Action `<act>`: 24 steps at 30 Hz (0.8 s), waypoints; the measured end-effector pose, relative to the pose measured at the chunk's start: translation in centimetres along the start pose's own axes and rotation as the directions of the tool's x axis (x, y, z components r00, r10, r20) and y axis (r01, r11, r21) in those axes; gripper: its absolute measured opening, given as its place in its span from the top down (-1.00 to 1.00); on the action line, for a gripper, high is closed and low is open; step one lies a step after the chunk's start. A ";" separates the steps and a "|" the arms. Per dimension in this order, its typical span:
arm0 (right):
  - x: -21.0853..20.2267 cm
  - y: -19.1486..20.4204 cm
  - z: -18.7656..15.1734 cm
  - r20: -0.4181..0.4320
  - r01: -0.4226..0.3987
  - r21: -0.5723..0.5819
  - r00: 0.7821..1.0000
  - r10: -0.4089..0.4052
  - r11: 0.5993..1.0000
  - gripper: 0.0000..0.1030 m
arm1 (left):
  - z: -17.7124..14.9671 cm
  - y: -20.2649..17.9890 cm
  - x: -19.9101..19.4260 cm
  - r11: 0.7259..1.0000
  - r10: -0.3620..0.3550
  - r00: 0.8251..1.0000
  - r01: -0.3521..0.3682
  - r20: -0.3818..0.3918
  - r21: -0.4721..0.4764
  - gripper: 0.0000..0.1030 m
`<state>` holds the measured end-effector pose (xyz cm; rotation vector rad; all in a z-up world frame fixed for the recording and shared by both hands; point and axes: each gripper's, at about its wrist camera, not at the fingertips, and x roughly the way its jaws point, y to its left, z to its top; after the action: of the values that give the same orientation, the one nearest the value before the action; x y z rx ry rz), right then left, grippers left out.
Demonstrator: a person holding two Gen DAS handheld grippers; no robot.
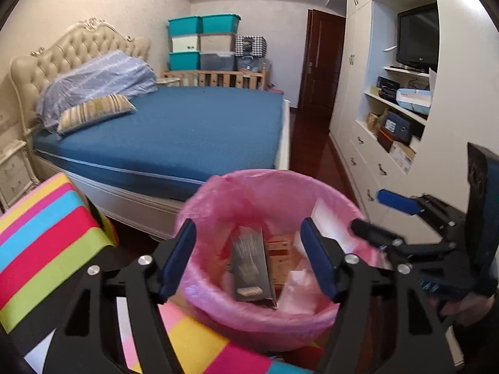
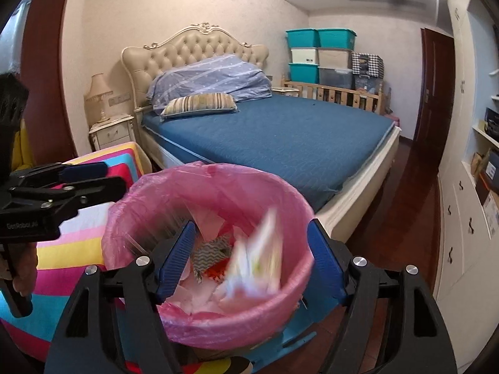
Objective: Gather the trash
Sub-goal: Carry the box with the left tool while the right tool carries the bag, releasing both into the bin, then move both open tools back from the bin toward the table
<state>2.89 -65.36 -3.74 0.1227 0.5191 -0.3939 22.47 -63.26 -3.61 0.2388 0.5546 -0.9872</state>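
1. The striped cushion sits left of the bin, whose pink bag keeps the trash together.
2. The left gripper hangs wide open and empty above a dark packet.
3. The right gripper is also spread wide; blurred paper looks dropped between its fingers.

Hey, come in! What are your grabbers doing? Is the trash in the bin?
Both grippers open, left, right, over bin. Blurred wrapper dropping in. Nothing blocking.
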 end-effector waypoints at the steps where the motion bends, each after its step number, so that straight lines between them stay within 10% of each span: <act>1: -0.3 -0.1 -0.1 0.004 0.006 0.004 1.000 -0.006 1.000 -0.38 | -0.2 0.3 -0.2 1.000 0.021 1.000 -0.021 0.001 0.006 -0.43; 9: -2.9 1.5 0.0 0.000 0.027 0.002 1.000 -0.027 1.000 -0.51 | -3.3 2.0 -4.6 0.982 0.186 0.982 -0.187 0.034 0.034 -0.91; 24: -3.4 15.6 -0.5 -0.055 -0.153 -0.107 0.988 0.147 0.982 -0.64 | -13.5 10.6 -19.0 0.944 0.319 0.948 -0.319 -0.016 -0.088 -0.91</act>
<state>6.11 -49.78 -2.20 0.0632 0.5730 -0.2145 18.78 -37.97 -5.20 0.2404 0.5404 -0.6460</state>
